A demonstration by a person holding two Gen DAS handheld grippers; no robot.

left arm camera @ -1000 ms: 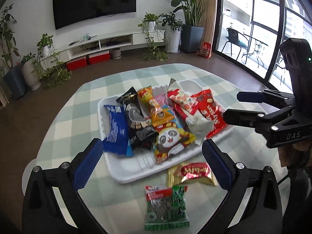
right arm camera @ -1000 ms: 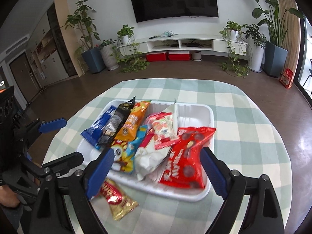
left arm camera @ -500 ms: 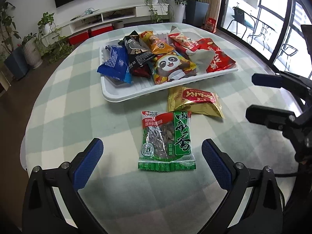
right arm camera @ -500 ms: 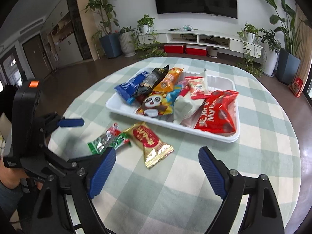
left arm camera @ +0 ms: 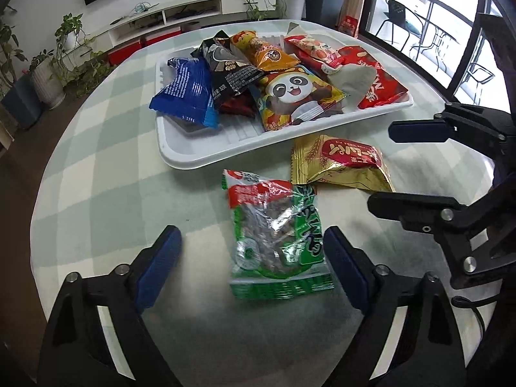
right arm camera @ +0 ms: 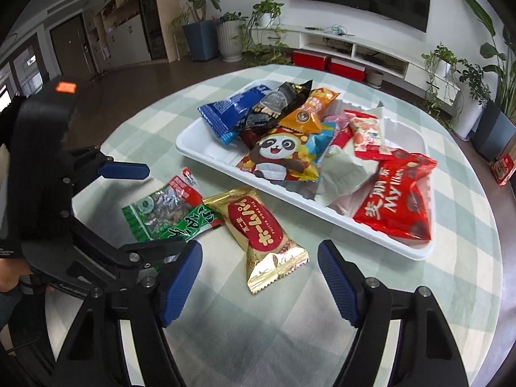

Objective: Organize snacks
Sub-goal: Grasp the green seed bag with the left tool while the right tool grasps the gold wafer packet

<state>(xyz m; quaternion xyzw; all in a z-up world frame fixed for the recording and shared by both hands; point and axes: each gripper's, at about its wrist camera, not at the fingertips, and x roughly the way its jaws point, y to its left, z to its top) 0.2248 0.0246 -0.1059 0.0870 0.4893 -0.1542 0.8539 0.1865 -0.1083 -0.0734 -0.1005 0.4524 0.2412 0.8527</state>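
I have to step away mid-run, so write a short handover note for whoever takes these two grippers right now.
Left gripper: jaws closing around the green packet on the table, not gripping yet.
Right gripper: jaws closing around the gold packet, not gripping yet.
White tray: holds the other snacks in a loose pile.
Done: most snacks are in the tray.
Left: grasp both loose packets and probably place them in the tray.

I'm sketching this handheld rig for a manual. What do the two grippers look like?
Both match: black plastic frames with silver screws, and two fingers carrying ribbed blue pads. The left gripper has a black housing with an orange light on top. The right gripper trails a thin black cable. No sleeve is visible.
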